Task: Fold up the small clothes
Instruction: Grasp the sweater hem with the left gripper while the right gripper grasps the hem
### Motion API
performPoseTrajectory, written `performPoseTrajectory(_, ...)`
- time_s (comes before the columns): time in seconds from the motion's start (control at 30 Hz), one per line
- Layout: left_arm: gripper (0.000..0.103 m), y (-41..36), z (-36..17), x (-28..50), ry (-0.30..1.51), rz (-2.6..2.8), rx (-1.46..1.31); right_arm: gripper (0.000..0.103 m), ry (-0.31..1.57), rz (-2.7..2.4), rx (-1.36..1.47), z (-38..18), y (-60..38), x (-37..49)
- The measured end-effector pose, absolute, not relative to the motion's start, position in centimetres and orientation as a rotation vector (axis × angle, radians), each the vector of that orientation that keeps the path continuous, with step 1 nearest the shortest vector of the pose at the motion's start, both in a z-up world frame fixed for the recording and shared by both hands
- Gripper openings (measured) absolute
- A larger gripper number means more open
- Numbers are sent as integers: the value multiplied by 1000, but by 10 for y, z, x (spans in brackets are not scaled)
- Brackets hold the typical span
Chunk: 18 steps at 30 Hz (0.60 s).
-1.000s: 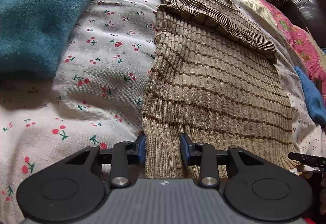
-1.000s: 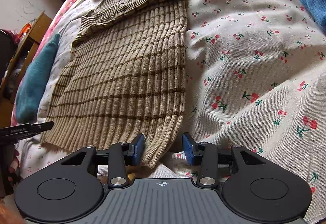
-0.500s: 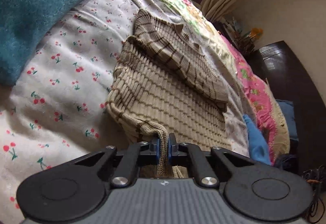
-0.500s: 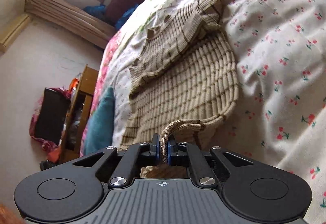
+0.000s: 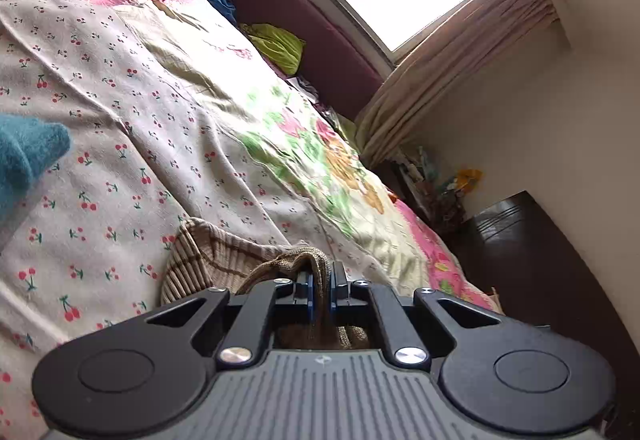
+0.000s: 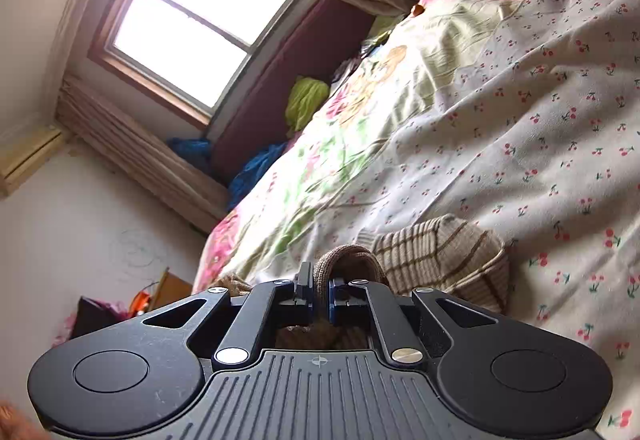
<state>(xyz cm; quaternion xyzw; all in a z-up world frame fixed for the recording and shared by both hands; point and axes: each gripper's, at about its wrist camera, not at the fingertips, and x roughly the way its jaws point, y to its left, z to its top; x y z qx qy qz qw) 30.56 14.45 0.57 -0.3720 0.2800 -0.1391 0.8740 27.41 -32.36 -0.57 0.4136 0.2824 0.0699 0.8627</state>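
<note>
Left gripper (image 5: 321,294) jaws clamped on striped beige sweater (image 5: 208,256) over cherry-print sheet (image 5: 120,120).

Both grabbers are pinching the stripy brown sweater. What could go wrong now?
1. Each gripper, left and right, pinches only a thin bit of the sweater hem, so the knit might slip out partway through the fold.
2. Most of the sweater is hidden below the grippers, so the edges may land crooked.
3. The cherry-print sheet is already wrinkled; dragging the knit across it could bunch the fold.
</note>
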Motion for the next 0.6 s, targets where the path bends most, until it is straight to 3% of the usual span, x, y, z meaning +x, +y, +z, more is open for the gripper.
performPoseTrajectory(0.27,19,134,-63,357,749,-103,-635,8,700,-9,690,-62,-309,327)
performPoseTrajectory(0.6,31,147,-46,344,679,-91,-709,15,636,17,655,-33,-316,311)
